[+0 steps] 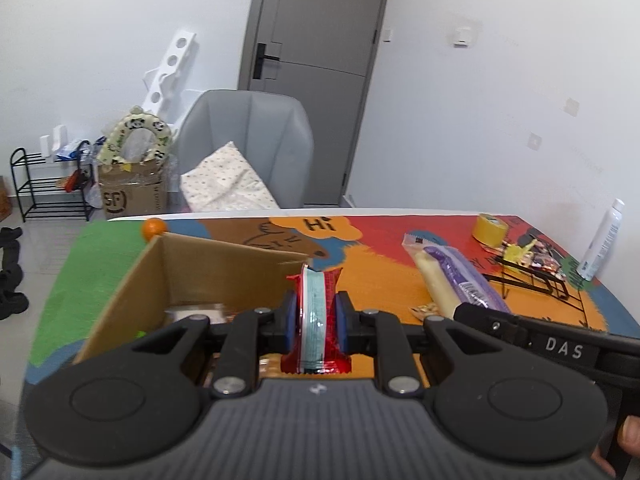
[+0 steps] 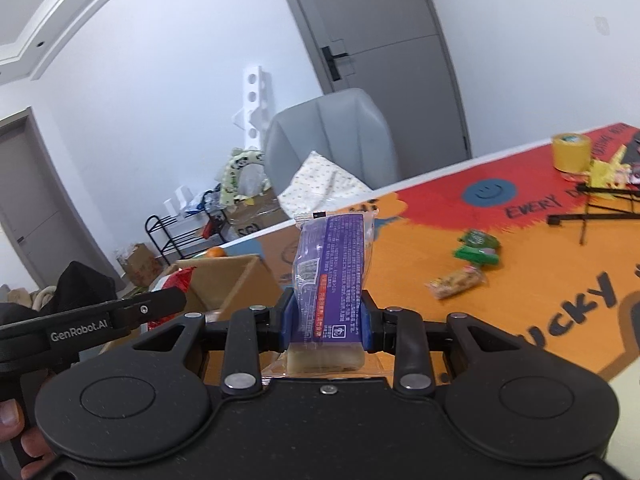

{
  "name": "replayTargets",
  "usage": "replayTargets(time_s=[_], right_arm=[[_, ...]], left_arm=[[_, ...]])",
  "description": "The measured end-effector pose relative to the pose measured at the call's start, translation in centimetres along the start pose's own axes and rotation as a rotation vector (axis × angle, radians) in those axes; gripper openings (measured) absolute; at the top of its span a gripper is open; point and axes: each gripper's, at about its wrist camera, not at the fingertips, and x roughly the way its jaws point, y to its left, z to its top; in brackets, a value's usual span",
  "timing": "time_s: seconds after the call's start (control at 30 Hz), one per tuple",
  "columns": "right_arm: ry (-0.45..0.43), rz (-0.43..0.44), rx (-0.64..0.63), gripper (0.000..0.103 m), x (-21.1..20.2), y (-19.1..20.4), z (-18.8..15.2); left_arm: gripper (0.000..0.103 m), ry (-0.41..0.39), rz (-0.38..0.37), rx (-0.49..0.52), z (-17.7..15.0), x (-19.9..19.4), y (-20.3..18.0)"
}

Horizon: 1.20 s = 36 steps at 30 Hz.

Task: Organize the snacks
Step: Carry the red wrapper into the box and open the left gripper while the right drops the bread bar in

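My left gripper point(image 1: 316, 322) is shut on a red and pale-blue snack packet point(image 1: 318, 320), held upright at the near right corner of an open cardboard box point(image 1: 192, 264). My right gripper point(image 2: 327, 320) is shut on a purple cake packet point(image 2: 332, 272), raised above the table to the right of the box point(image 2: 236, 284). The purple packet also shows in the left wrist view point(image 1: 452, 280), with the right gripper's body beside it. A green packet point(image 2: 478, 246) and a tan snack bar point(image 2: 456, 282) lie loose on the orange mat.
A yellow tape roll point(image 1: 490, 230), a black wire rack with bright wrappers point(image 1: 532, 268) and a white spray bottle point(image 1: 602, 240) stand at the table's right. An orange point(image 1: 153, 228) sits behind the box. A grey chair point(image 1: 248, 144) stands behind the table.
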Motion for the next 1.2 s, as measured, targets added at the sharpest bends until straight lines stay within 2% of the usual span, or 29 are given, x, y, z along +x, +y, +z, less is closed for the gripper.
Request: replayTargets(time_s=[0.67, 0.87, 1.1, 1.2], right_arm=[[0.051, 0.075, -0.089, 0.030, 3.3, 6.4, 0.4], [0.070, 0.079, -0.102, 0.030, 4.4, 7.5, 0.3], [0.078, 0.086, -0.109, 0.031, 5.3, 8.8, 0.5], [0.079, 0.113, -0.121, 0.047, 5.5, 9.6, 0.4]], left_arm=[[0.020, 0.052, 0.081, -0.124, -1.5, -0.5, 7.6], [0.038, 0.046, 0.089, -0.155, -1.6, -1.1, 9.0], [0.050, 0.036, 0.098, -0.174, -1.6, -1.9, 10.3], [0.055, 0.030, 0.098, -0.178, -1.6, -2.3, 10.6]])
